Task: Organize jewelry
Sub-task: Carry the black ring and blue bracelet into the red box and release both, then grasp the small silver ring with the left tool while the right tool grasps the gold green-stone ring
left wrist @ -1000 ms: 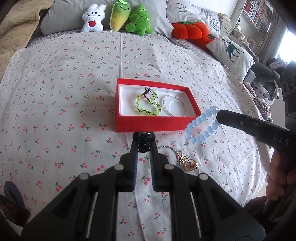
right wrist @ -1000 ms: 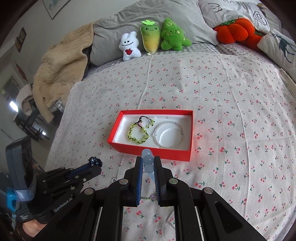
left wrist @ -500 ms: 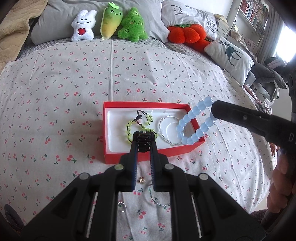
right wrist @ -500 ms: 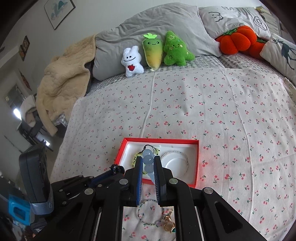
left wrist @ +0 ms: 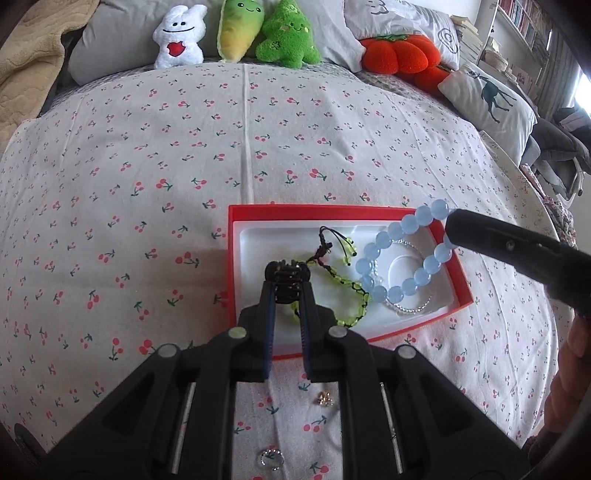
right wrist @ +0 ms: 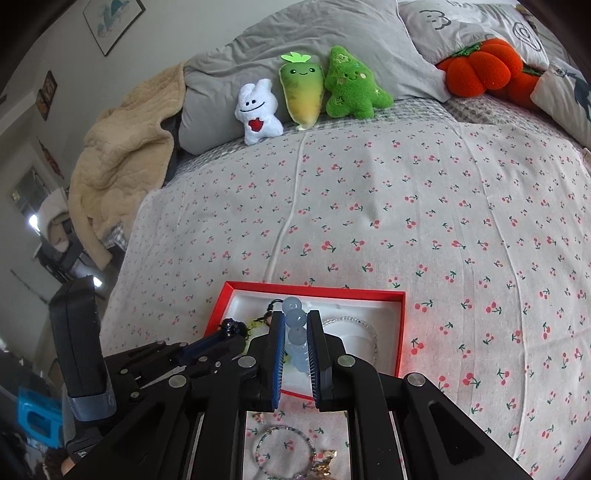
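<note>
Bed [right wrist: 406, 221] fills both views, covered by a pale sheet printed with small red cherries. At the head edge: large grey pillow [right wrist: 332, 40], with three plush toys leaning on it — white bunny [right wrist: 258, 110], yellow-green carrot [right wrist: 301, 92], green tree [right wrist: 351, 85]. Toward the right head corner: orange pumpkin cushion [right wrist: 480, 70] and white deer-print pillow [left wrist: 491, 98]. Beige quilted blanket [right wrist: 122, 155] heaped at the left head corner. Framed picture [right wrist: 110, 22] on the pale wall. Bookshelf [left wrist: 524, 22] beyond the bed's right edge, bright daylight beside it. Dim, cluttered room off the left edge.
</note>
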Tool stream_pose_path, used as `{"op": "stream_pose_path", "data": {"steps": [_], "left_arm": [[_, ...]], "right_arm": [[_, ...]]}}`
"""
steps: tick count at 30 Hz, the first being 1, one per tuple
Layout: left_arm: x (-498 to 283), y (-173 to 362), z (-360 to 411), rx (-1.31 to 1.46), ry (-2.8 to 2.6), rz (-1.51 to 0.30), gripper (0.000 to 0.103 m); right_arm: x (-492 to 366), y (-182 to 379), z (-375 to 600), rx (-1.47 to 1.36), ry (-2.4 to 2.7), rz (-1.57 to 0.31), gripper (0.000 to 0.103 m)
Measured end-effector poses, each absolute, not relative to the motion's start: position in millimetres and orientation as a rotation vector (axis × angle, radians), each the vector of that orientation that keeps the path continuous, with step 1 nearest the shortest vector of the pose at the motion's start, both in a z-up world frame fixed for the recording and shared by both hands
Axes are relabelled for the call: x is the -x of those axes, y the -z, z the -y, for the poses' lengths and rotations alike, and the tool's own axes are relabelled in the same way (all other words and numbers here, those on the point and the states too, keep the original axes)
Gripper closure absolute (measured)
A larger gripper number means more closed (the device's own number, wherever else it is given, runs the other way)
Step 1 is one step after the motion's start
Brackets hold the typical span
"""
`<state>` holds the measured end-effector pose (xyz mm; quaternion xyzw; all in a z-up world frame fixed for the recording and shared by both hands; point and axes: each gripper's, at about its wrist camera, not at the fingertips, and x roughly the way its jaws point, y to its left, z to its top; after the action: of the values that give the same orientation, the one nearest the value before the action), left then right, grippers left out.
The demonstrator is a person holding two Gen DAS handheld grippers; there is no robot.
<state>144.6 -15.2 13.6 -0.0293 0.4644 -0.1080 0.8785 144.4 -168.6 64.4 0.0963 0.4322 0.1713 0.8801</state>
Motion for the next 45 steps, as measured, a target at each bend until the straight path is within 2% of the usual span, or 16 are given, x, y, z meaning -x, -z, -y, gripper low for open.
{"op": "stream_pose_path", "data": {"steps": [13, 15, 17, 18, 23, 25, 26, 28, 29, 30, 39, 45], "left_arm": [[-152, -14, 17, 0.074, 0.218, -0.965, 0.088], [-150, -17, 18, 0.076, 0.225, -0.964, 0.079], [-146, -22, 19, 0.076, 0.225, -0.954, 0.065], [-143, -25, 19, 0.078, 0.229, -0.948, 0.062], [-124, -39, 16, 0.063, 0.227, -0.932, 0.035], [-115, -40, 10, 0.068, 0.213, -0.943, 0.029], [-111, -40, 7, 0.074, 0.205, -0.953, 0.025], [-104, -37, 3, 0.080, 0.187, -0.981, 0.022], [-100, -35, 1, 0.077, 0.181, -0.996, 0.021], [-96, -33, -1, 0.072, 0.174, -1.010, 0.021], [-56, -2, -16, 0.063, 0.144, -1.093, 0.021], [-33, 11, -23, 0.026, 0.202, -1.094, 0.021]], "right_arm": [[-159, -39, 191, -0.209, -0.276, -0.957, 0.090], [-158, -41, 191, -0.209, -0.273, -0.957, 0.087], [-157, -44, 191, -0.197, -0.267, -0.962, 0.087], [-155, -46, 191, -0.193, -0.271, -0.961, 0.087], [-140, -56, 193, -0.170, -0.274, -0.955, 0.085], [-133, -59, 195, -0.160, -0.271, -0.957, 0.082], [-129, -60, 196, -0.152, -0.269, -0.959, 0.077], [-120, -63, 197, -0.137, -0.268, -0.955, 0.052], [-114, -64, 198, -0.137, -0.267, -0.946, 0.035], [-108, -65, 199, -0.134, -0.268, -0.935, 0.033], [-70, -35, 203, -0.126, -0.244, -1.077, 0.033], [-46, -15, 201, -0.068, -0.239, -1.107, 0.033]]}}
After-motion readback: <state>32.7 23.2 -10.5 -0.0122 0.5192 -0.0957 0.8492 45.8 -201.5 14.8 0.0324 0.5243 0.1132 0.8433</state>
